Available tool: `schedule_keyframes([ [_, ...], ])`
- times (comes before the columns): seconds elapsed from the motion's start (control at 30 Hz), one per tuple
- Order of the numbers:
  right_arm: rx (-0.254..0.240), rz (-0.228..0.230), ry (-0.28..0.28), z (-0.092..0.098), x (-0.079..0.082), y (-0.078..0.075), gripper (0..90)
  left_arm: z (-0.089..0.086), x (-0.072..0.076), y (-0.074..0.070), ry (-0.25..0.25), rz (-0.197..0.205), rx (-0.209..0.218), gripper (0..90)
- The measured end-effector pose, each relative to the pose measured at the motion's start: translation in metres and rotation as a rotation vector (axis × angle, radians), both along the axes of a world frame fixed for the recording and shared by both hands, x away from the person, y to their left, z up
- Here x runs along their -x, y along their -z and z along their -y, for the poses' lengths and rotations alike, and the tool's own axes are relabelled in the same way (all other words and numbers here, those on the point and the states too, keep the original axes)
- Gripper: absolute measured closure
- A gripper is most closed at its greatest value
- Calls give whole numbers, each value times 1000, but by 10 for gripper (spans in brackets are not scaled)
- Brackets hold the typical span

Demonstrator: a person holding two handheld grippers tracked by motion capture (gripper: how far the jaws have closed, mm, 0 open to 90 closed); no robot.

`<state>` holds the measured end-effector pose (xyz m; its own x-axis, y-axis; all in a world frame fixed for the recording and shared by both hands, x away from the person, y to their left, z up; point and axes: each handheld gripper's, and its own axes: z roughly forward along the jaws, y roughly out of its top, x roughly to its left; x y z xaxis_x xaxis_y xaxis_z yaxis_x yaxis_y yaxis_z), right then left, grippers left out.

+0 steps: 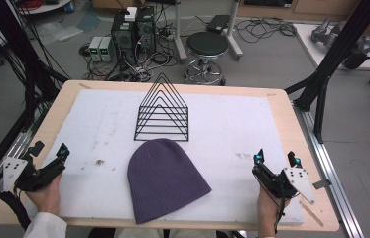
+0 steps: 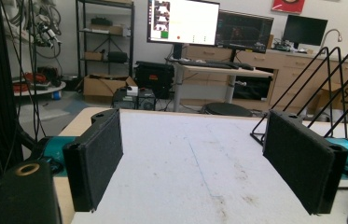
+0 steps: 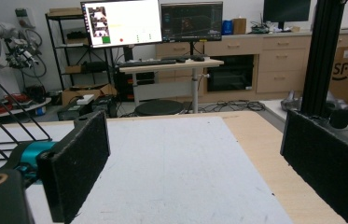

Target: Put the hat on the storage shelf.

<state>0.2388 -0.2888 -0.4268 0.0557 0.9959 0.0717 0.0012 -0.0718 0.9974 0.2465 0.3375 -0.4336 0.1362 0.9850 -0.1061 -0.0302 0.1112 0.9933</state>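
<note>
Left gripper [image 1: 48, 152], right gripper [image 1: 275, 158]: near corners, jaws spread, empty. Hat [image 1: 165, 179]: flat on mat [image 1: 232, 124] between them, near edge. Rack [image 1: 162, 115]: just behind hat. Risk: limp knit may bunch or slip; light rack may tip if bumped

On my table [image 1: 281, 114] I count one purple beanie [image 1: 165, 178], one black wire rack [image 1: 162, 111] and one white mat [image 1: 227, 134]. The rack has six triangular wire frames, as far as I can count from above. I hold two grippers, the left gripper [image 1: 48, 151] and the right gripper [image 1: 276, 159], each with two jaws set wide apart. Beyond the table: one round black stool [image 1: 207, 45] and two lit monitors [image 3: 162, 23].
</note>
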Motion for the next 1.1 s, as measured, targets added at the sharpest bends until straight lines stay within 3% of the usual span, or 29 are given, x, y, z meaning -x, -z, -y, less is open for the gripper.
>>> schedule_keyframes([
  [0.6, -14, -11, -8, -1, 0, 0, 73, 0, -1, 0, 17, -15, 9, 202],
  [0.7, -41, -27, -8, -1, -1, 0, 74, -1, -2, 1, 23, -28, 11, 200],
  [0.8, -27, -24, -6, -1, -1, 0, 73, 0, -3, 1, 26, -29, 9, 200],
  [1.1, -27, -25, -8, -1, -2, 1, 74, 5, -6, 0, 79, -46, -9, 199],
])
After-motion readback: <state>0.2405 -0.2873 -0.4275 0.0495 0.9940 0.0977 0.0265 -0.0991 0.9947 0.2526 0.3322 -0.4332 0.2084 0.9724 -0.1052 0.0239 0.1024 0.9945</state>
